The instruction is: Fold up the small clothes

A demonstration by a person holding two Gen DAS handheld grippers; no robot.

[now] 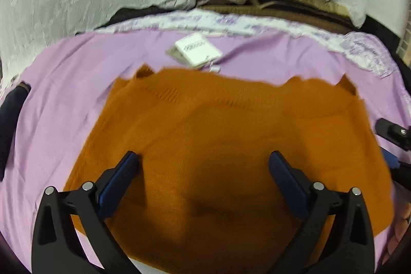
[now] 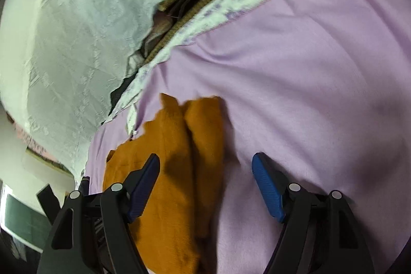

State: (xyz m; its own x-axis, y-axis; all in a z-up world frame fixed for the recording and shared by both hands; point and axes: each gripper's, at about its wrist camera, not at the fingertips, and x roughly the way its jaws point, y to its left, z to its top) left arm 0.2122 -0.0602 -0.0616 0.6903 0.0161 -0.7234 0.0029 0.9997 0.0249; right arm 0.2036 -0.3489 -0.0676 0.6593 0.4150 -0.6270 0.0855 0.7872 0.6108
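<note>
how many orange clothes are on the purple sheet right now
1. An orange sweater lies spread on the purple sheet, below the white tag; the right wrist view shows its side edge. Anything underneath it would be hidden.

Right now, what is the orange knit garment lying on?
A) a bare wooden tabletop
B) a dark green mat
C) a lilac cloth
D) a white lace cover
C: the orange knit garment lies spread on the lilac cloth, which shows around its edges in both wrist views; a white tag sits just beyond its far edge.
</note>
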